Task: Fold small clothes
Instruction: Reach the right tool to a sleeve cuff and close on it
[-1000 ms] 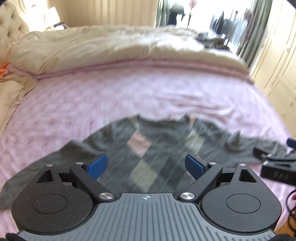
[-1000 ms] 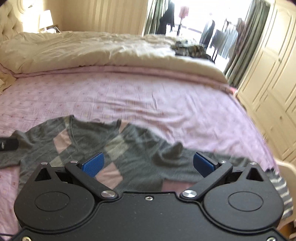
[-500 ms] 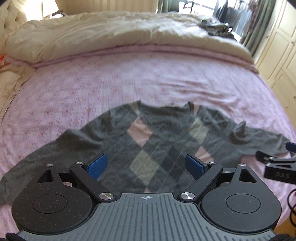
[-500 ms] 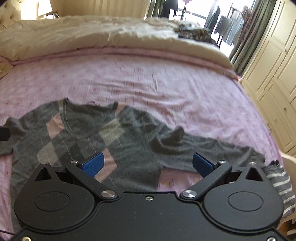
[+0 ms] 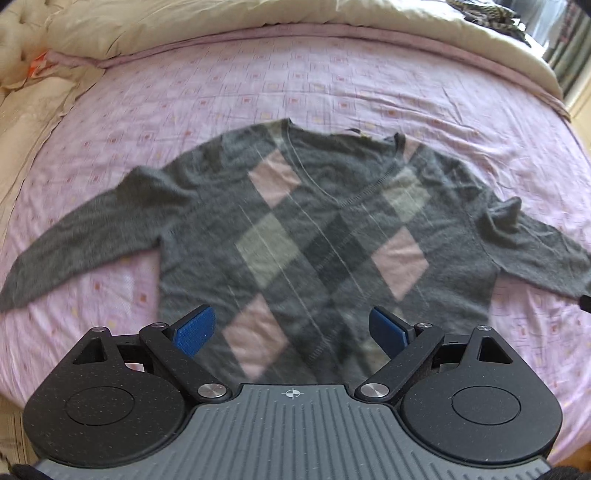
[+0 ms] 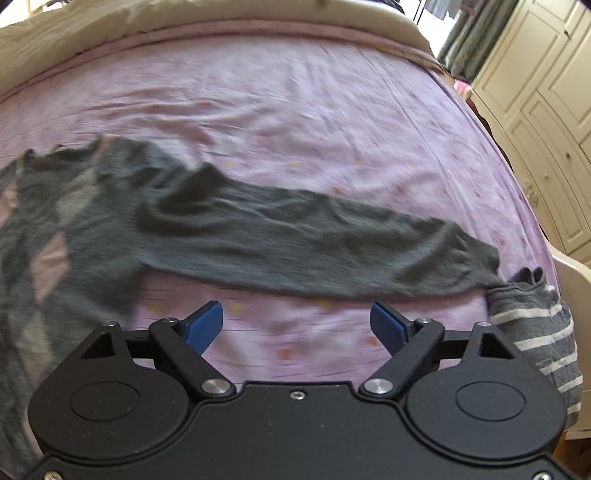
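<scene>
i am viewing a bed with a lilac patterned sheet (image 5: 332,85), a cream duvet (image 5: 221,22) bunched at its far end and cream wardrobe doors (image 6: 546,122) beyond its right side. one grey argyle sweater (image 5: 317,229) is lying flat on the sheet, both sleeves spread; one striped grey garment (image 6: 543,332) is touching the right cuff. my left gripper (image 5: 291,330) is hovering over the sweater's hem, fingers spread wide, holding nothing. my right gripper (image 6: 295,325) is hovering just nearer than the right sleeve (image 6: 314,240), likewise spread wide and holding nothing.
</scene>
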{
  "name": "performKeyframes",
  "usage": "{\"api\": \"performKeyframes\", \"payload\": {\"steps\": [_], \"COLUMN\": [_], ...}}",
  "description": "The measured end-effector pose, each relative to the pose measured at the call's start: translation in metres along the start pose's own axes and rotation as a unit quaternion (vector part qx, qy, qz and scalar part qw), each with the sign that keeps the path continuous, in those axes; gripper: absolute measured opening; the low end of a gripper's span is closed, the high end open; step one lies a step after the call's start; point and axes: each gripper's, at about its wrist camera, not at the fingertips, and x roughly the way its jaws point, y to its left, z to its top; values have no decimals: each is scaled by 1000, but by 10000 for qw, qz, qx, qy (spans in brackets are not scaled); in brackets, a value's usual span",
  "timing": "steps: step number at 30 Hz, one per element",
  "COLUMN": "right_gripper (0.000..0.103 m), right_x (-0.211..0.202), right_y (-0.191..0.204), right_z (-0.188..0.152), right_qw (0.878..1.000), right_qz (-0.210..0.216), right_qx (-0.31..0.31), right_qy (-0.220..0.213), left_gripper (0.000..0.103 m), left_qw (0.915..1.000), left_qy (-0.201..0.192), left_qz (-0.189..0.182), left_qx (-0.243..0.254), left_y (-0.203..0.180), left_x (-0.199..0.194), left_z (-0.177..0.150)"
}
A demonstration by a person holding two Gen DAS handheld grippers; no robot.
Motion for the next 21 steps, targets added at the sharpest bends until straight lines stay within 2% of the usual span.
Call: {"api": "performKeyframes", "payload": {"steps": [6, 12, 17, 21], "right_gripper": [79, 74, 74, 74], "right_x": [37, 74, 104, 123], "right_y": [-96, -188, -236, -253], "right_z": [11, 23, 25, 20], "right_qw": [9993, 9922, 9868, 9841], "right_qz": [-94, -43, -116, 110], "right_qx": [344, 1234, 1597, 1743], "right_qy": [116, 166, 247, 337], "left_gripper": [91, 91, 91, 91], "left_qw": [9996, 9987, 9971, 9963], "left_qy": [116, 202, 358, 424], "left_qz": [164, 421, 620, 723], "left_qx": [-200, -227, -257, -188], "left_y": [-35, -57, -67, -74], "left_x": [-2, -7, -6, -6], "left_z": [-11, -19, -21, -21]}}
